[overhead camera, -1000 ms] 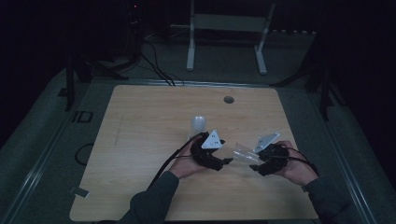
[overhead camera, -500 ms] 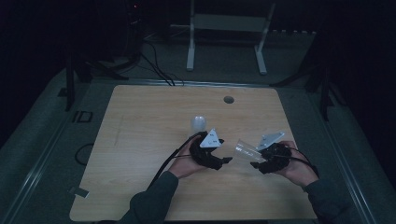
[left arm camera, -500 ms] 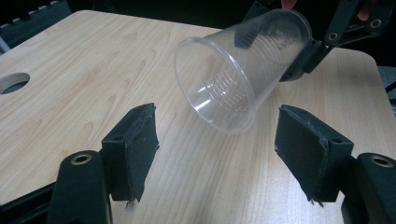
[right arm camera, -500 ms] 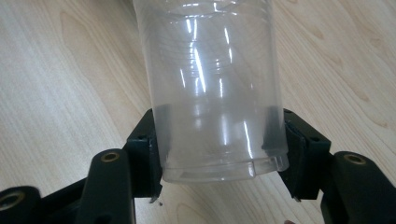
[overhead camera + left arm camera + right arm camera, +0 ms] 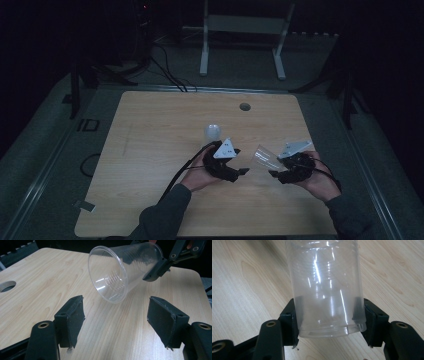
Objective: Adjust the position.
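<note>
Two tools are at work: the right tool (image 5: 329, 322) clamps the base of a clear plastic cup (image 5: 324, 285), held tipped on its side above the surface (image 5: 150, 150). Its mouth faces the left tool (image 5: 116, 317), whose jaws stand apart, empty. Likely a handover; next, the left must close around the rim.

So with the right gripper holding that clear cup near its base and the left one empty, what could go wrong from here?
The right gripper pinches the clear plastic cup only near its base, tilted on its side; thin walls may buckle or the cup may slip out. The left gripper stands open facing the cup's mouth, so closing on the flexible rim could crush it. A second cup stands just beyond the left hand and could be knocked over.
</note>
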Motion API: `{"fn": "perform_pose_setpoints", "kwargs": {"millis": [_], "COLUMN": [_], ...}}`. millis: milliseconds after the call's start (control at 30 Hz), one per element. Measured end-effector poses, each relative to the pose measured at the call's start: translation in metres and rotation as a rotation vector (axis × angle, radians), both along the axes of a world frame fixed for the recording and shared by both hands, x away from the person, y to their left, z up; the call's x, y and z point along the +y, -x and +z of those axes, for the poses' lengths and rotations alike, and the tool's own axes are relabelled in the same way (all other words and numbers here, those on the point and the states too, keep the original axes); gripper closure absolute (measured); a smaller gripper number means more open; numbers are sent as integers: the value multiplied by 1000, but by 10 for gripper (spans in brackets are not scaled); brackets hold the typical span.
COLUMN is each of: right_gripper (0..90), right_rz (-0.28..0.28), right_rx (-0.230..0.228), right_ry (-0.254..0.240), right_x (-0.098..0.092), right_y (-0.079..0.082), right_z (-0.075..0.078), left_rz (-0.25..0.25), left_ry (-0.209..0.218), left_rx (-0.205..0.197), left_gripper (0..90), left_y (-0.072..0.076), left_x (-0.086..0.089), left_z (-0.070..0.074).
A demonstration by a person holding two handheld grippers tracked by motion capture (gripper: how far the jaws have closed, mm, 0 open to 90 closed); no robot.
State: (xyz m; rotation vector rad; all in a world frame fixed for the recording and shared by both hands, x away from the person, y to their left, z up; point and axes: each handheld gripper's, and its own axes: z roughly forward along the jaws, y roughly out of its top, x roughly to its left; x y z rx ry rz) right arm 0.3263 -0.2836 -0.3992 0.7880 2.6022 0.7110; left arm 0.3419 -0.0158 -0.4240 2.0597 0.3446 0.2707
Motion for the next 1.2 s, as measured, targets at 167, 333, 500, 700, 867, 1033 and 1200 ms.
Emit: {"fn": "perform_pose_setpoints", "kwargs": {"millis": [167, 333, 500, 700, 867, 1033, 1200], "right_gripper": [414, 414, 414, 415, 415, 415, 415], "right_rz": [-14, -23, -34, -51, -57, -69, -77], "right_rx": [-21, -39, -57, -72, -81, -95, -101], "right_ry": [-21, -41, -69, -96, -112, -135, -156], "right_x": [-1, -1, -2, -2, -2, -3, -5], "right_y": [1, 3, 4, 6, 7, 8, 10], "right_z": [0, 0, 0, 0, -1, -2, -3], "left_rz": [-1, 1, 4, 4, 1, 4, 1], "left_ry": [5, 6, 11, 12, 24, 31, 39], "left_rx": [5, 4, 3, 5, 11, 16, 24], "left_gripper": [296, 297, 301, 304, 304, 304, 304], "left_y": [0, 0, 0, 1, 0, 0, 0], "left_x": [0, 0, 0, -1, -1, -1, -1], "left_z": [-1, -1, -1, -1, 0, 0, 0]}}
